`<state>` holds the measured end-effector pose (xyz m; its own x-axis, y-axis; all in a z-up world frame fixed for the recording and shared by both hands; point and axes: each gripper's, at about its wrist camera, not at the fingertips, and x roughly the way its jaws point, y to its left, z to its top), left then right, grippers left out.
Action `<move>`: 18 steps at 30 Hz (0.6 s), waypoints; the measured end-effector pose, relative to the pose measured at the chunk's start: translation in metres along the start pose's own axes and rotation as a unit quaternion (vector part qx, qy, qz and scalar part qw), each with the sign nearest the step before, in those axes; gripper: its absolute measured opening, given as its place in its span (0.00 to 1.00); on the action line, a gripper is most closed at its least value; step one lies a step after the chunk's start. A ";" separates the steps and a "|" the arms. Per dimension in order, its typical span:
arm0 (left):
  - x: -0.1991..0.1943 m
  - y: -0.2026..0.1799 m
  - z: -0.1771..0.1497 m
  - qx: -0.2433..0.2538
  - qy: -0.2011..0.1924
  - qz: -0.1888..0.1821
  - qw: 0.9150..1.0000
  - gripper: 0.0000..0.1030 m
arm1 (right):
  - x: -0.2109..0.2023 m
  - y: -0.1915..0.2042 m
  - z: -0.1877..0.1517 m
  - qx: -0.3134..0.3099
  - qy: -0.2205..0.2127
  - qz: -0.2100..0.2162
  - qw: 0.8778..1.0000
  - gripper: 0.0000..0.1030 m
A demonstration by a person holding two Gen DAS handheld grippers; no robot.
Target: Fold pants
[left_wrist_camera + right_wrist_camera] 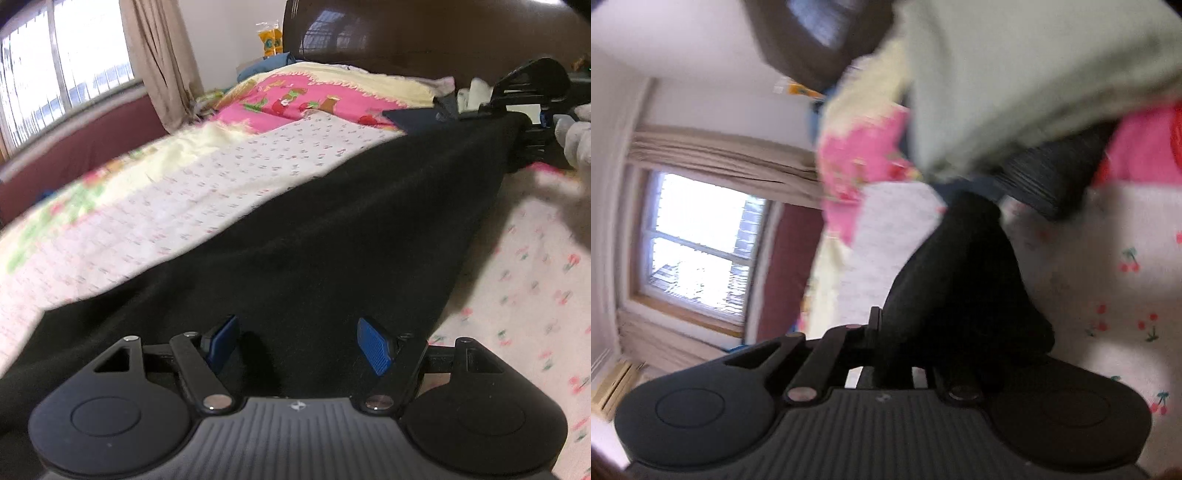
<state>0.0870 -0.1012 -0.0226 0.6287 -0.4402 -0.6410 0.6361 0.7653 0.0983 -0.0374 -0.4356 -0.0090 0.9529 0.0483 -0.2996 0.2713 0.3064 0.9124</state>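
Your right gripper is clamped on the black pants, which stretch across the bed — keep that pinch firm. The left gripper hangs over the cloth, jaws apart — bite deep before you lift.

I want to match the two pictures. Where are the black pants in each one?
Left wrist view: the black pants stretch from the bottom middle to the upper right, over the bed sheet.
Right wrist view: the black pants are bunched in the middle, above the right gripper.
Shared landmark: the window, left in both.
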 end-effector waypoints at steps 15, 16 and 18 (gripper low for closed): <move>-0.033 0.061 -0.024 -0.096 -0.003 0.028 0.995 0.82 | 0.007 0.052 -0.020 -0.102 0.018 -0.101 0.990 0.07; -0.037 0.069 -0.027 -0.102 -0.001 0.039 0.994 0.82 | 0.010 0.071 -0.028 -0.134 0.023 -0.093 0.986 0.07; -0.049 0.083 -0.034 -0.115 -0.001 0.066 0.991 0.82 | 0.019 0.105 -0.051 -0.179 0.040 -0.069 0.981 0.07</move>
<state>0.0938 0.0001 -0.0090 0.7006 -0.3307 -0.6323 0.4306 0.9025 0.0050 0.0020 -0.3544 0.0671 0.8928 0.0519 -0.4475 0.3189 0.6290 0.7090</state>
